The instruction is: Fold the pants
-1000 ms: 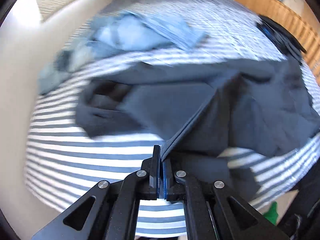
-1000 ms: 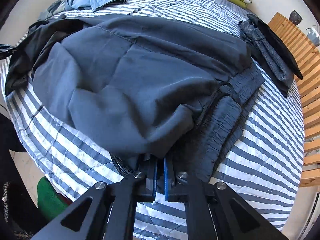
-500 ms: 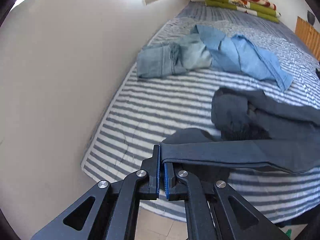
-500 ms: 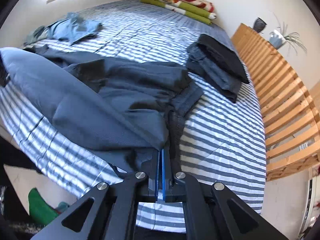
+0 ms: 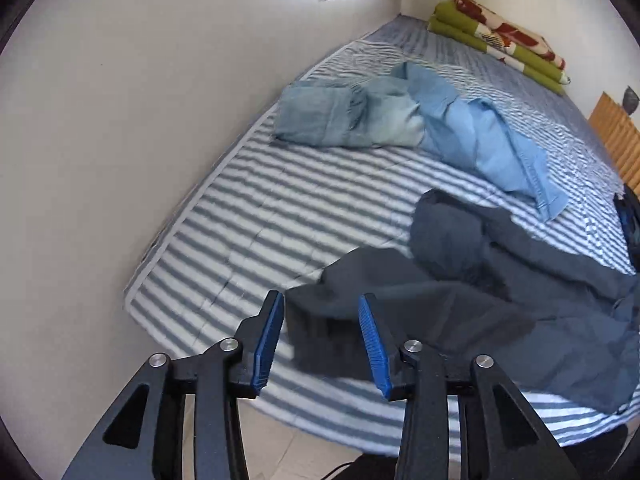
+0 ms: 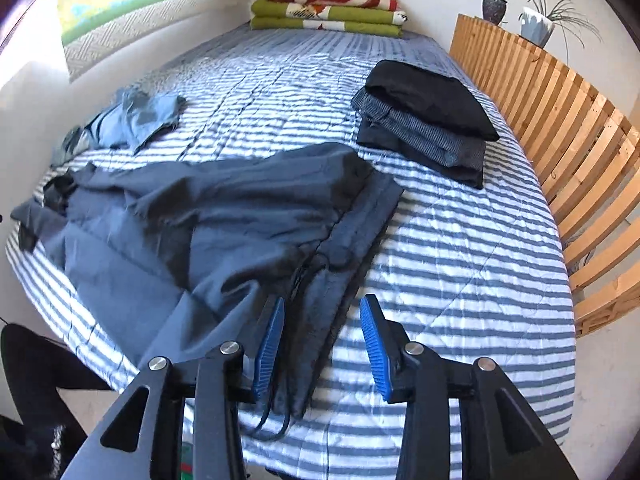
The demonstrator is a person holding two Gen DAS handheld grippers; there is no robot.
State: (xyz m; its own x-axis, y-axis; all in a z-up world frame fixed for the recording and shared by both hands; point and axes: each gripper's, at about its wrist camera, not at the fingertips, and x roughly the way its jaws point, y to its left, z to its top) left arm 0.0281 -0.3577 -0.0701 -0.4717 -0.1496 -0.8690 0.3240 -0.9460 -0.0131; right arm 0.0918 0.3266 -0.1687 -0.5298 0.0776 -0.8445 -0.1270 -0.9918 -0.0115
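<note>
Dark blue-grey pants (image 6: 224, 216) lie spread and rumpled across the near end of the striped bed. Their elastic waistband with a drawstring (image 6: 344, 240) is at the right, and the legs run left. My right gripper (image 6: 322, 340) is open just above the waistband's near corner, holding nothing. In the left wrist view the leg ends of the pants (image 5: 460, 304) lie crumpled by the bed's near edge. My left gripper (image 5: 320, 340) is open over a leg hem, with cloth lying between its blue pads but not clamped.
A pile of light blue garments (image 5: 404, 120) lies further up the bed near the wall. A folded stack of dark clothes (image 6: 428, 120) sits at the right beside a wooden slatted rail (image 6: 568, 128). Folded green and red blankets (image 6: 328, 10) lie at the bed's far end.
Both grippers were shut on the pants and carried them out over the bed; both have now opened and let go. The pants have dropped flat onto the bed.
</note>
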